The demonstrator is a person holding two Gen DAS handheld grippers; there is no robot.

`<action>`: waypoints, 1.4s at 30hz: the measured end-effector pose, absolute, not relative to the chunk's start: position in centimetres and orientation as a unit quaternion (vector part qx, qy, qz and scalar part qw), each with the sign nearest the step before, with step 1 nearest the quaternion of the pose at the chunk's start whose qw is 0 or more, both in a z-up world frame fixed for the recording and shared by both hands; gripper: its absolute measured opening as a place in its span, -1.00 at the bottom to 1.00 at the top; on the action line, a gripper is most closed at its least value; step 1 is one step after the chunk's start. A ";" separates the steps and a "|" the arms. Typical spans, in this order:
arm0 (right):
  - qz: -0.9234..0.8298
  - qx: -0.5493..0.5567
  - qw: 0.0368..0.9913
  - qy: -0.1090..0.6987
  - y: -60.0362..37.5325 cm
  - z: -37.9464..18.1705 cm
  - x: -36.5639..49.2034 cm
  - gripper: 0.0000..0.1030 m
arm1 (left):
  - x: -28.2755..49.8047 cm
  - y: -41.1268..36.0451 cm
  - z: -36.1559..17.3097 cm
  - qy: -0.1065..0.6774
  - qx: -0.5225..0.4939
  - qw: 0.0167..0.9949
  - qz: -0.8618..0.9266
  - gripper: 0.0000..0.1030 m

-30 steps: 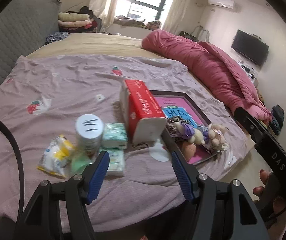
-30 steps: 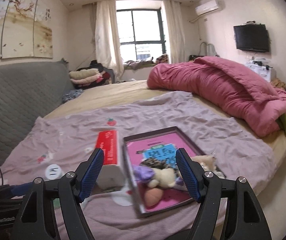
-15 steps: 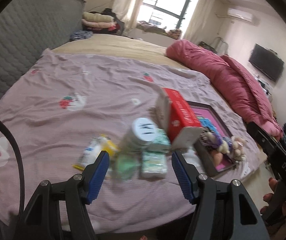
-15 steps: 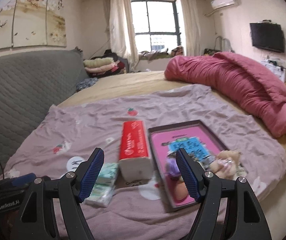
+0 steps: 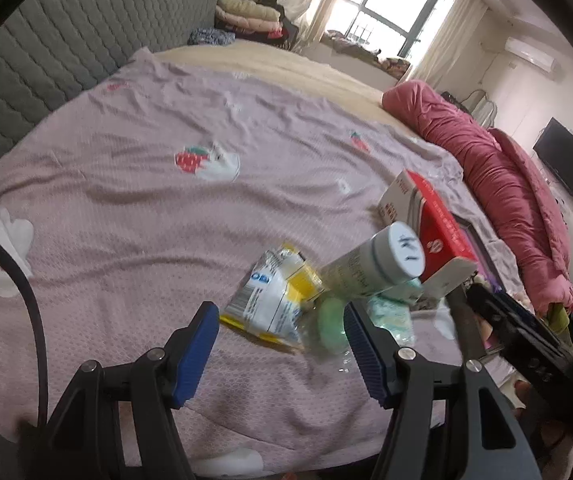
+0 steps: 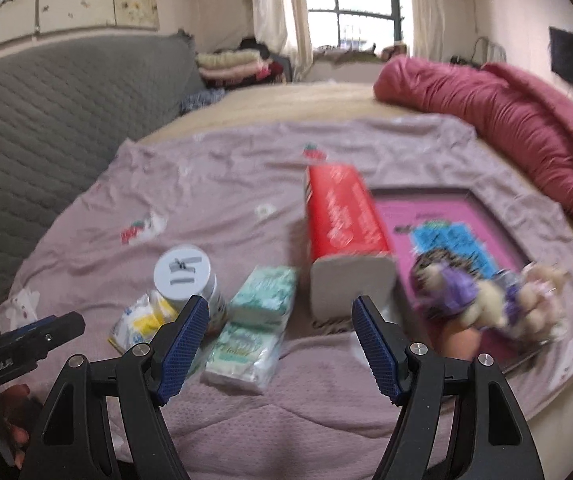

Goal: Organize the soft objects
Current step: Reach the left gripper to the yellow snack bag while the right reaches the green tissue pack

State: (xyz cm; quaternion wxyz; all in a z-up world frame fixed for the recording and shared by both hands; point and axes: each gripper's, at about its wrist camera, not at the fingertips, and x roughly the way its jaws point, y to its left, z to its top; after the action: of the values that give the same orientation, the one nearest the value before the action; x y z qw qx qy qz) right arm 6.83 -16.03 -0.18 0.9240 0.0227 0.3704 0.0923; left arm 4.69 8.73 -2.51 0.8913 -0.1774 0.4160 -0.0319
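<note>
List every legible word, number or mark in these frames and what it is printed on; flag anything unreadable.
"1K" or similar, handwritten: white lid of the bottle; reading uncertain.
"BO…", partial blue letters: yellow and white packet.
Red tissue pack: white print, too blurred to read.
Green tissue packs: lettering blurred.
Pink tray: blue label unreadable.
Left gripper body: white lettering, too blurred.
</note>
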 end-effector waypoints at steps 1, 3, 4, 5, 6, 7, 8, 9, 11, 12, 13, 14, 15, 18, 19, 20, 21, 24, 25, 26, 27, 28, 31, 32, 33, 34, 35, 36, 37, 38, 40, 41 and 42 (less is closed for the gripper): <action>0.090 0.018 0.922 0.375 -15.7 -0.9 7.2 0.46 | 4.9 8.7 -2.9 0.419 -0.178 0.890 -0.034 0.25; 0.089 0.012 0.919 0.384 -15.1 -2.1 8.1 0.46 | 5.4 8.7 -3.9 0.423 -0.175 0.888 -0.038 0.25; 0.088 0.011 0.917 0.390 -14.9 -2.8 8.4 0.46 | 5.4 8.6 -4.2 0.423 -0.174 0.888 -0.038 0.25; 0.091 0.014 0.915 0.393 -14.7 -3.2 8.7 0.46 | 5.8 8.6 -4.8 0.428 -0.173 0.886 -0.039 0.25; 0.092 0.014 0.913 0.396 -14.5 -3.7 8.9 0.46 | 6.1 8.6 -5.2 0.432 -0.173 0.884 -0.040 0.25; 0.093 0.010 0.912 0.399 -14.1 -4.2 9.3 0.46 | 6.3 8.6 -5.4 0.434 -0.173 0.883 -0.039 0.25; 0.093 0.009 0.912 0.400 -13.9 -4.4 9.5 0.46 | 6.5 8.7 -5.8 0.436 -0.173 0.882 -0.040 0.25; 0.093 0.007 0.912 0.400 -13.6 -4.7 9.8 0.46 | 6.8 8.7 -6.1 0.439 -0.173 0.881 -0.040 0.25; 0.093 0.005 0.910 0.404 -13.1 -5.3 10.6 0.46 | 7.3 8.9 -6.6 0.441 -0.175 0.879 -0.042 0.25; 0.093 0.006 0.909 0.406 -13.0 -5.6 10.8 0.46 | 7.5 9.0 -6.9 0.443 -0.175 0.878 -0.044 0.25; 0.093 0.006 0.908 0.408 -12.9 -6.0 11.1 0.46 | 7.7 9.0 -7.1 0.445 -0.176 0.877 -0.044 0.25; 0.092 0.004 0.908 0.409 -12.9 -6.2 11.3 0.46 | 7.9 9.1 -7.4 0.447 -0.179 0.876 -0.045 0.25; 0.091 0.002 0.907 0.411 -12.8 -6.4 11.5 0.46 | 8.1 9.2 -7.6 0.448 -0.181 0.874 -0.046 0.25; 0.087 0.000 0.906 0.414 -12.7 -7.1 12.0 0.46 | 8.5 9.1 -8.0 0.452 -0.188 0.870 -0.055 0.25; 0.087 0.002 0.906 0.414 -12.7 -7.2 12.2 0.46 | 8.7 9.0 -8.1 0.453 -0.184 0.870 -0.055 0.25; 0.087 0.003 0.906 0.415 -12.7 -7.3 12.3 0.46 | 8.8 8.9 -8.1 0.453 -0.181 0.871 -0.055 0.25; 0.086 0.004 0.906 0.415 -12.7 -7.4 12.4 0.46 | 8.9 8.8 -8.2 0.453 -0.177 0.872 -0.056 0.25; 0.084 0.007 0.906 0.416 -12.6 -7.7 12.9 0.46 | 9.1 8.5 -8.2 0.452 -0.164 0.875 -0.054 0.25; 0.083 0.009 0.906 0.416 -12.6 -7.8 13.1 0.46 | 9.3 8.5 -8.3 0.452 -0.162 0.876 -0.054 0.25; 0.081 0.009 0.906 0.416 -12.6 -7.9 13.3 0.46 | 9.3 8.4 -8.4 0.452 -0.161 0.876 -0.054 0.25; 0.079 0.008 0.906 0.416 -12.6 -8.1 13.3 0.46 | 9.5 8.4 -8.5 0.452 -0.160 0.876 -0.055 0.25; 0.075 0.004 0.906 0.415 -12.5 -8.3 13.6 0.47 | 9.7 8.4 -8.7 0.453 -0.159 0.876 -0.054 0.25; 0.075 0.001 0.909 0.410 -12.3 -8.5 13.5 0.47 | 10.3 8.3 -9.2 0.458 -0.152 0.875 -0.052 0.25; 0.077 -0.001 0.910 0.408 -12.3 -8.6 13.4 0.46 | 10.5 8.3 -9.4 0.459 -0.150 0.874 -0.052 0.25; 0.082 -0.001 0.910 0.407 -12.3 -8.6 13.4 0.30 | 10.7 8.2 -9.6 0.462 -0.148 0.873 -0.051 0.26; 0.087 -0.001 0.909 0.407 -12.3 -8.6 13.4 0.21 | 10.8 8.2 -9.8 0.464 -0.148 0.872 -0.050 0.29; 0.086 -0.003 0.909 0.407 -12.3 -8.6 13.4 0.07 | 11.1 8.3 -10.1 0.465 -0.151 0.871 -0.051 0.30; 0.088 -0.004 0.909 0.407 -12.3 -8.6 13.4 0.07 | 11.3 8.3 -10.4 0.466 -0.153 0.870 -0.054 0.32; 0.092 -0.002 0.909 0.406 -12.3 -8.6 13.4 0.06 | 11.4 8.3 -10.5 0.467 -0.153 0.869 -0.055 0.33; 0.094 -0.002 0.909 0.405 -12.4 -8.5 13.4 0.05 | 11.6 8.2 -10.7 0.466 -0.150 0.870 -0.055 0.33; 0.098 -0.002 0.910 0.403 -12.4 -8.4 13.2 0.03 | 11.7 7.7 -10.8 0.463 -0.134 0.875 -0.055 0.34; 0.100 0.000 0.910 0.403 -12.5 -8.3 13.2 0.02 | 11.8 7.4 -10.9 0.462 -0.123 0.876 -0.054 0.34; 0.101 0.001 0.910 0.403 -12.6 -8.3 13.1 0.02 | 11.9 7.1 -11.1 0.462 -0.111 0.879 -0.053 0.34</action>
State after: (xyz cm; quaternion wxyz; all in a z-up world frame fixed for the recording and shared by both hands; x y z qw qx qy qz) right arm 13.07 -12.63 -8.29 0.9097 0.0009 0.4029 0.1010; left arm 11.85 7.11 -11.06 0.8785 -0.1113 0.4615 -0.0532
